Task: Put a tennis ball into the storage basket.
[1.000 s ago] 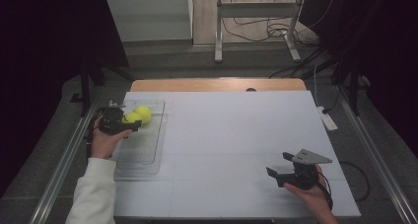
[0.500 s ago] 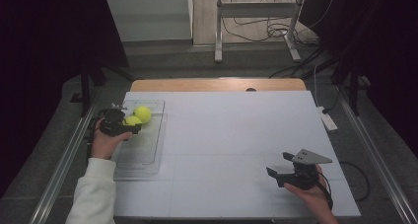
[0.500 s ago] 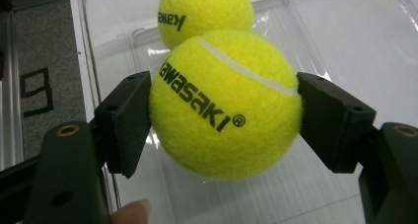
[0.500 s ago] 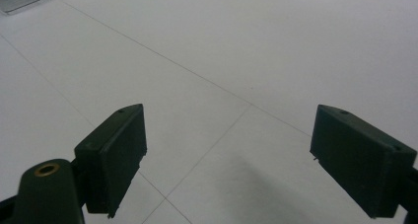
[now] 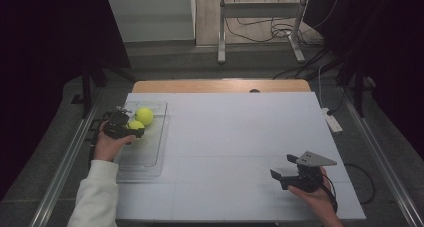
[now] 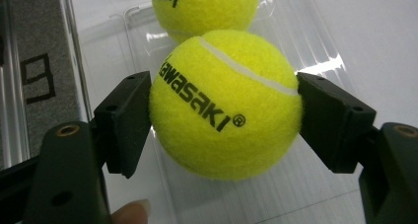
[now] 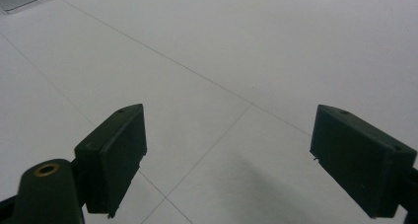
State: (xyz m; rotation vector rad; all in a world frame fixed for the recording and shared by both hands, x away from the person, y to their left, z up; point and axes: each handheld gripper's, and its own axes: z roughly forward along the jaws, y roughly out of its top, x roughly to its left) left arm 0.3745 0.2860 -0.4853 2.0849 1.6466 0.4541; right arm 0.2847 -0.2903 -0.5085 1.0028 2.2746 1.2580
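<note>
1. I have the left gripper (image 6: 224,105) over the clear, ribbed plastic tray (image 5: 150,154) at the left edge of the table (image 5: 240,137), toward the far left corner. Its jaws are clamped on a fuzzy yellow-green tennis ball with black lettering (image 6: 226,103) — one pad pressed to each side of it.

2. That held tennis ball sits over the tray's far end. In the left gripper view it looks clear of the tray floor, though I cannot say for certain.

3. A second yellow-green tennis ball (image 5: 144,115) lies in the tray just beyond the held one, at its far end. From the left gripper view the two are very close; whether they touch I cannot tell.

4. The right gripper (image 5: 289,171) hovers near the table's near right corner, well apart from the tray. Its jaws stand wide apart with nothing between them — bare white table beneath.

5. I judge the step in hand to be carrying the gripped ball, either lifting it out or setting it down beside its neighbour. The next move calls for a steady grip, and room kept from the second ball so it is not nudged.

6. Against the earlier frames, the left gripper and its ball have drifted slightly toward the near side of the tray. The second ball and the right gripper sit as before.
</note>
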